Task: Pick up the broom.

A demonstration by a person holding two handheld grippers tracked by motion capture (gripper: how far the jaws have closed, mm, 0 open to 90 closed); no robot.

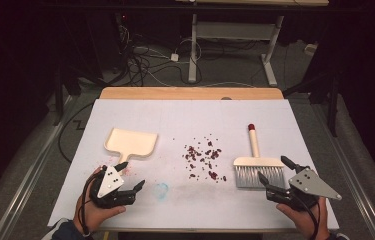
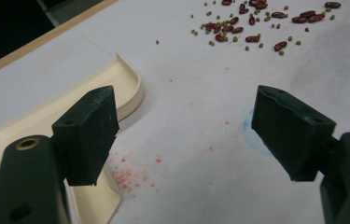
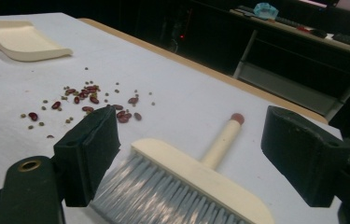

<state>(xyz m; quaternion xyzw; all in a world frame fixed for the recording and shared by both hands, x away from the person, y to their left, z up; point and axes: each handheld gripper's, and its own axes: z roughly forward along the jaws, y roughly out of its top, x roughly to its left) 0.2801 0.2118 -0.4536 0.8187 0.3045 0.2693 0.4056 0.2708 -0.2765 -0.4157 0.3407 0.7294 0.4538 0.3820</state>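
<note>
A cream dustpan [image 1: 131,141] lies flat on the left of the white table, its short handle pointing at my left gripper [image 1: 131,175]. That gripper is open, and in the left gripper view [image 2: 182,121] its jaws stand wide over bare table, with the dustpan [image 2: 128,81] just beyond the left jaw. Red and green beans [image 1: 202,157] are scattered mid-table. A cream hand brush [image 1: 257,167] with grey bristles lies at the right. My right gripper [image 1: 273,168] is open around its bristle end. In the right gripper view [image 3: 193,135] the brush [image 3: 196,177] lies between the jaws, untouched.
The white table cover [image 1: 190,110] carries a blue smudge [image 1: 161,190] near the front and faint red specks [image 2: 130,175] beside the dustpan handle. A wooden edge [image 1: 190,93] runs along the far side. Beyond it are desk legs and floor cables [image 1: 145,60].
</note>
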